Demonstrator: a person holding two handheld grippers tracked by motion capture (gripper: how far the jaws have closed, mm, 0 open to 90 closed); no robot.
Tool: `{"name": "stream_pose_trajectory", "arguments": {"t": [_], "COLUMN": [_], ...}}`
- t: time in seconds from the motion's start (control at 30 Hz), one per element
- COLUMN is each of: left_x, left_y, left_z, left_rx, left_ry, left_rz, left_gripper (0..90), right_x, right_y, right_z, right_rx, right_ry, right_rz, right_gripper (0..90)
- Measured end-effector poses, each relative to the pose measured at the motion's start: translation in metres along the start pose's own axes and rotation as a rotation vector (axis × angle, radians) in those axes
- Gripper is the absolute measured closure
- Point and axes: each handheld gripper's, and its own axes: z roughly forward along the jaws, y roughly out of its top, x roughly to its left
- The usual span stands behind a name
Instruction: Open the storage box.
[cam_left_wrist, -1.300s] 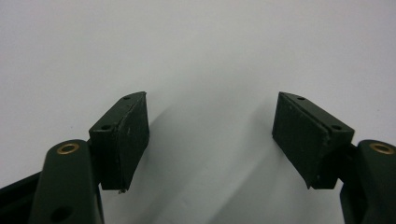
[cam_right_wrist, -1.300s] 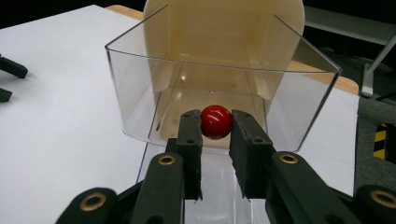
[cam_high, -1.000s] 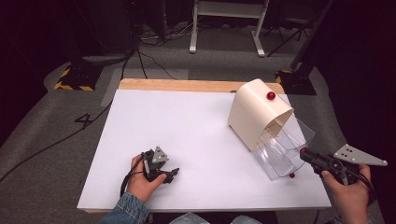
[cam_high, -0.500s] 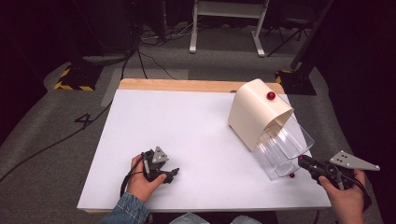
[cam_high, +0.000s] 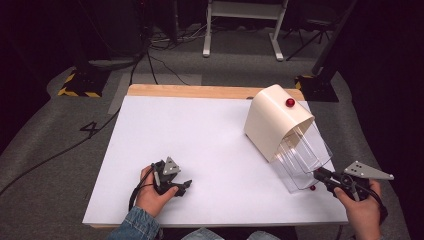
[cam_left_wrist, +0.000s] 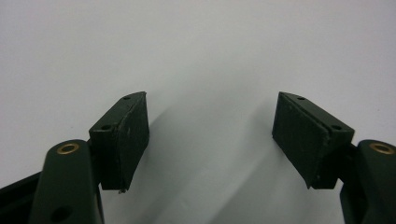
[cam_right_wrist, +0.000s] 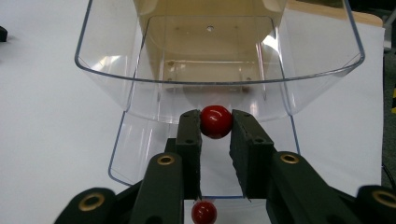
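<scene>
Red knob (cam_right_wrist: 216, 121) between right gripper (cam_right_wrist: 215, 125) fingers (clamped)

Your left gripper (cam_high: 172, 181) rests low on the white table (cam_high: 200, 140), near-left, w/ your hand (cam_high: 150, 195) around it. Your right gripper (cam_high: 320, 176) sits near-right, tips at the clear drawer (cam_high: 300, 160) sticking out of the cream box (cam_high: 272, 122). A red knob (cam_high: 290, 102) sits on top of the box; a small red ball (cam_high: 312, 188) shows just below the tips.
</scene>
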Motion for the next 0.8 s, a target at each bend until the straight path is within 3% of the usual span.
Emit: {"name": "stream_pose_trajectory", "arguments": {"t": [0.2, 0.3, 0.5, 0.67, 0.8], "left_x": [0.000, 0.000, 0.000, 0.000, -0.001], "left_y": [0.000, 0.000, 0.000, 0.000, 0.000], "left_z": [0.000, 0.000, 0.000, 0.000, 0.000], "left_rx": [0.000, 0.000, 0.000, 0.003, 0.005], "left_ry": [0.000, 0.000, 0.000, 0.002, 0.003], "left_rz": [0.000, 0.000, 0.000, 0.001, 0.003], "left_gripper": [27.6, 27.5, 27.5, 27.6, 27.6], "right_x": [0.000, 0.001, 0.002, 0.004, 0.014], "right_y": [-0.001, 0.000, 0.002, 0.001, 0.005], "right_z": [0.002, 0.001, -0.010, -0.021, -0.035], "right_rx": [0.000, -0.008, -0.037, -0.041, -0.044], "right_ry": [0.002, -0.006, -0.026, -0.019, 0.006], "right_rz": [0.008, 0.015, 0.011, 0.021, -0.003], "right_gripper": [65.3, 53.7, 40.9, 37.9, 37.8]}}
